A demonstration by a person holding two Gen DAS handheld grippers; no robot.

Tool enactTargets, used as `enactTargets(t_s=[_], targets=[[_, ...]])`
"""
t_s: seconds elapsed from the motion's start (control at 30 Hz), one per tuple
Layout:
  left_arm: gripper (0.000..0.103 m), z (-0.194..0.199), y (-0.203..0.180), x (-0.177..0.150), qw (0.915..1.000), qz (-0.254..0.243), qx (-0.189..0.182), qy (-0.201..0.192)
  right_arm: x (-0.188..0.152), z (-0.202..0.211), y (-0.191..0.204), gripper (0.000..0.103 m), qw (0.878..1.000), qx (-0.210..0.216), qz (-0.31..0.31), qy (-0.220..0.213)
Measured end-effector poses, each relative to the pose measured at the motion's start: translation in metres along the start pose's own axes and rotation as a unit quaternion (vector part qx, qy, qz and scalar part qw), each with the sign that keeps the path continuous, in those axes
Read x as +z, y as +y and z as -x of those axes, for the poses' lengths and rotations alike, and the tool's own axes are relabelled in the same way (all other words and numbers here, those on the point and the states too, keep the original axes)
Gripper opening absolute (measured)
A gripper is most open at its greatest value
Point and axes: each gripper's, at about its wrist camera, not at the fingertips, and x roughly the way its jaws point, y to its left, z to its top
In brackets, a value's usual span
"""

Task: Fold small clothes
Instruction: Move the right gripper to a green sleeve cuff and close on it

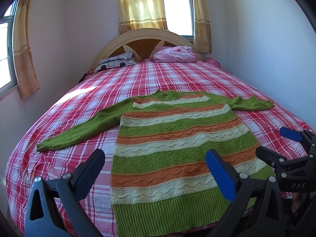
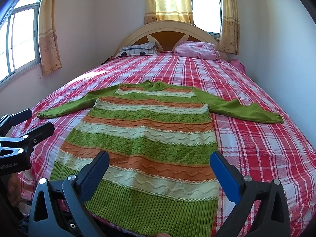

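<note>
Green, orange and cream stripes run across a knitted sweater that lies flat on the bed, front or back up I cannot tell, with its ribbed green hem at the near edge of the mattress and its collar pointing toward the headboard. Both plain green sleeves are spread out sideways: the left sleeve angles down toward the near left, and the right sleeve reaches out to the right with a slight bend. A red, pink and white checked sheet covers the bed under the sweater.

The left tool hangs above the hem's left part with its two fingers set wide apart and nothing between them. The right tool sits above the hem's middle and right part, likewise spread wide and gripping nothing. From the left wrist view the right tool appears at the right edge, above the sweater's lower right corner; whether it touches the knit there is hard to judge.

At the head of the bed a patterned pillow lies on the left and a bundled pink blanket on the right. Yellow curtains hang over the window behind the headboard.
</note>
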Motion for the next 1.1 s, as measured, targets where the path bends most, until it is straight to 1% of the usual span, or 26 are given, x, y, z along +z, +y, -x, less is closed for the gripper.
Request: enactTargets(t_s=[0.2,0.33,0.47,0.57,0.67,0.87,1.1], targets=[[0.103,-0.029,0.003,0.012,0.9998,-0.005,0.013,0.012,0.003,-0.038,-0.024,0.102,1.000,-0.003,-0.007,0.027],[0.103,-0.052,-0.002,0.025,0.9994,-0.021,0.025,0.015,0.007,-0.063,-0.048,0.102,0.999,-0.005,-0.026,0.042],[0.103,-0.076,-0.009,0.037,0.9986,-0.037,0.036,0.010,0.011,-0.084,-0.077,0.102,0.997,-0.018,-0.047,0.055],[0.103,-0.100,-0.014,0.045,0.9985,-0.042,0.032,0.016,0.017,-0.098,-0.101,0.102,0.996,-0.034,-0.059,0.065],[0.103,-0.126,-0.016,0.052,0.9981,-0.042,0.040,0.023,0.023,-0.110,-0.133,0.102,0.993,-0.059,-0.074,0.073],[0.103,-0.172,-0.014,0.064,0.9984,-0.015,0.047,0.029,0.034,-0.127,-0.212,0.102,0.983,-0.108,-0.126,0.078],[0.103,-0.210,-0.015,0.069,0.9979,0.007,0.043,0.048,0.046,-0.136,-0.312,0.102,0.962,-0.152,-0.219,0.058]])
